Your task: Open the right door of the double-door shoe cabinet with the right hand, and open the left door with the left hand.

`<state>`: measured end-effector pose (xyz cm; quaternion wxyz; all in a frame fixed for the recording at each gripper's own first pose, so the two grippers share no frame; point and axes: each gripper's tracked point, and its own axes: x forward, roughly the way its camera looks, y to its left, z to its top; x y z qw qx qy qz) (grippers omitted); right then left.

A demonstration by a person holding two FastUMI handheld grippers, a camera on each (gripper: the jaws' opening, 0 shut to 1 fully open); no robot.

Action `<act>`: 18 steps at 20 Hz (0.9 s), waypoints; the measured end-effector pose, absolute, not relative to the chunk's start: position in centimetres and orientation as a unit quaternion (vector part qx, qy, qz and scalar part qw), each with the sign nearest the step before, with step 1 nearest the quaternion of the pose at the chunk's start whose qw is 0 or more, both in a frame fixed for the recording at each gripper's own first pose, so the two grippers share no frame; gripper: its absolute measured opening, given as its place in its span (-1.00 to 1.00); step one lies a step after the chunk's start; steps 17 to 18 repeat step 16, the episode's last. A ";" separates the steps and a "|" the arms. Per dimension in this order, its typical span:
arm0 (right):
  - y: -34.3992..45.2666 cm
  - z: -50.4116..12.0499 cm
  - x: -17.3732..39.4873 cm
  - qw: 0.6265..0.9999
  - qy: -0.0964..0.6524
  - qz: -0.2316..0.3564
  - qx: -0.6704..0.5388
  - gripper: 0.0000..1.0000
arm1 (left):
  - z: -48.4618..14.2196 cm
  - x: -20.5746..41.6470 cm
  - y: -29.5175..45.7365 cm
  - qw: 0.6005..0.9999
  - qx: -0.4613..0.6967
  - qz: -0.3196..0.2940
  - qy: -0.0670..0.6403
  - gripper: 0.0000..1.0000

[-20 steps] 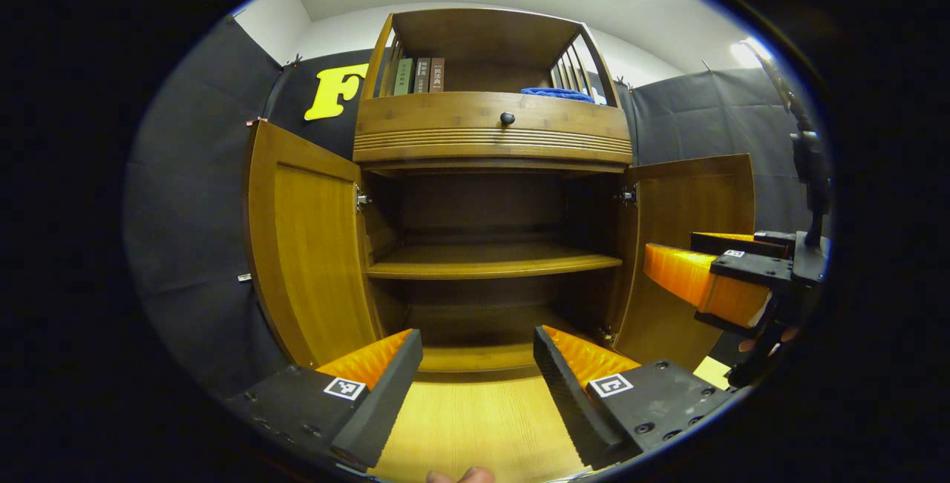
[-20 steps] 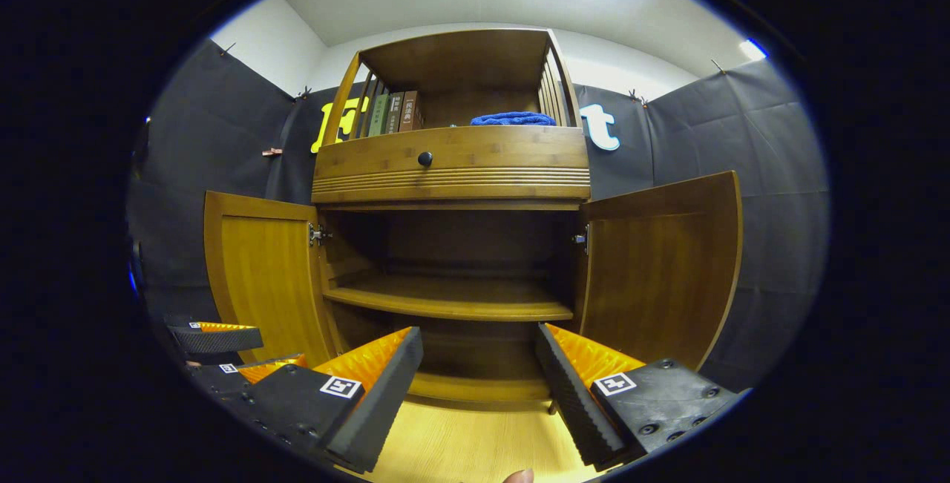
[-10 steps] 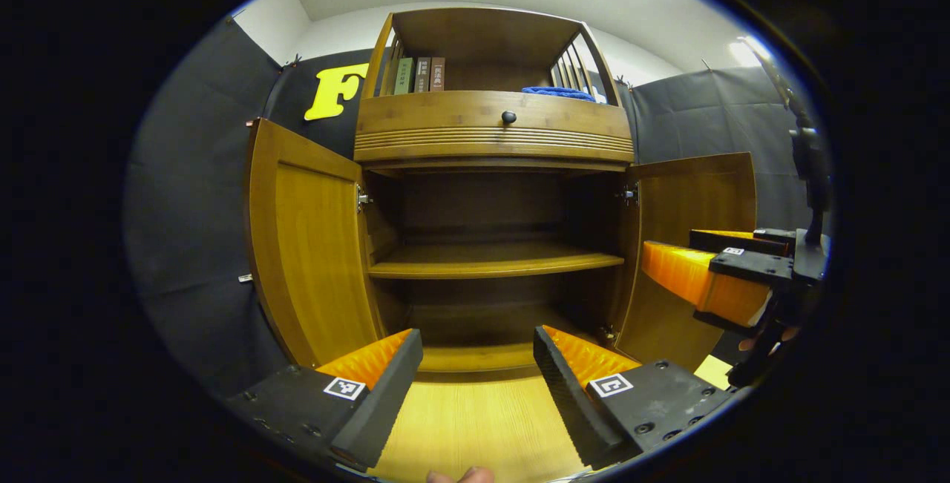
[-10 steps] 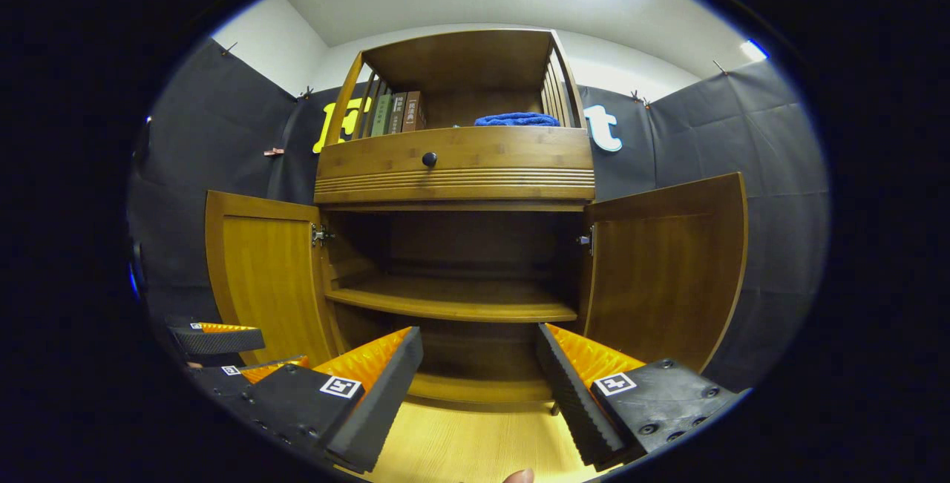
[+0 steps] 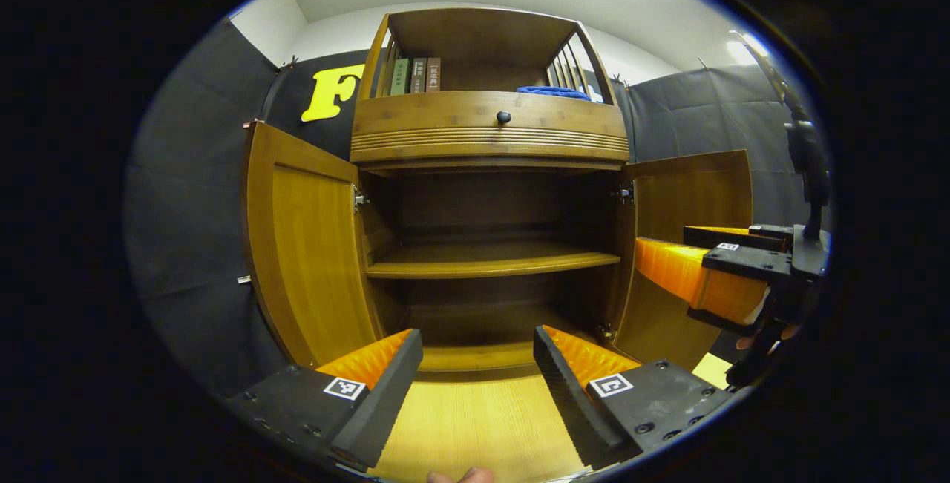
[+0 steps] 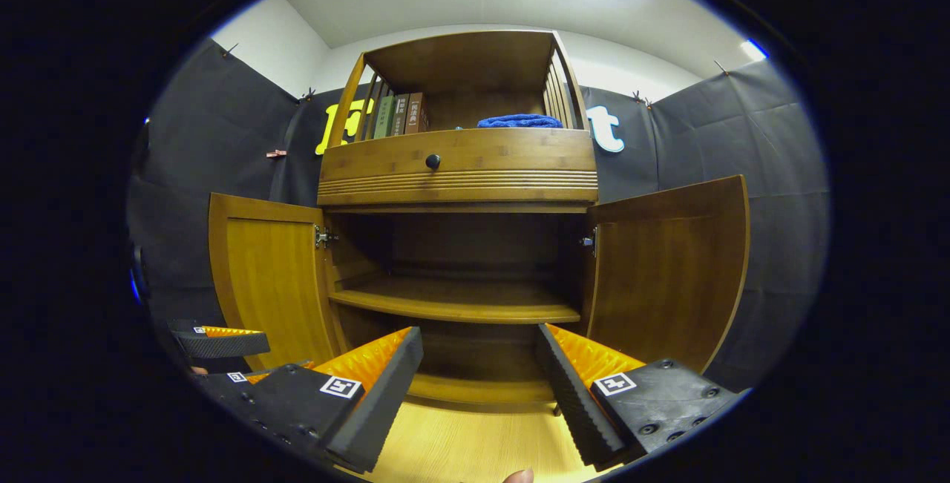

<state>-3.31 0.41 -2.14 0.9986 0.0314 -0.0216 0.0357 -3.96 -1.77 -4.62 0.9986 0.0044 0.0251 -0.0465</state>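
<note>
A wooden shoe cabinet (image 5: 490,134) stands ahead with both lower doors swung wide. The left door (image 5: 308,253) and right door (image 5: 686,201) flank a dark interior with one bare shelf (image 5: 490,260). Above, books (image 5: 415,75) and a blue cloth (image 5: 557,91) sit over a drawer knob (image 5: 504,117). The left gripper (image 5: 475,364) is spread apart, holding nothing. The right gripper (image 5: 712,268) hovers before the right door.

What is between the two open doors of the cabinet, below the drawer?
In the right gripper view, between the left door and the right door lies the open compartment with one bare wooden shelf. Nothing stands on the shelf.
</note>
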 end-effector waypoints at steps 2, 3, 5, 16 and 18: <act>0.3 -2.0 -3.4 0.999 -0.024 0.035 0.031 0.95 | -4.5 -4.0 -1.9 0.999 0.006 -0.047 0.024 0.92; 0.3 -2.0 -3.3 0.999 -0.024 0.035 0.031 0.95 | -4.5 -4.0 -2.0 0.999 0.007 -0.048 0.024 0.92; 0.3 -2.2 -3.4 0.999 -0.021 0.036 0.033 1.00 | -4.5 -4.0 -2.0 0.999 0.007 -0.047 0.024 0.92; -0.2 -1.9 -3.4 0.999 -0.025 0.032 0.036 0.95 | -4.8 -3.8 -2.2 0.999 0.005 -0.043 0.025 0.92; -0.2 -1.9 -3.4 0.999 -0.025 0.032 0.036 0.95 | -4.8 -3.8 -2.2 0.999 0.005 -0.043 0.025 0.92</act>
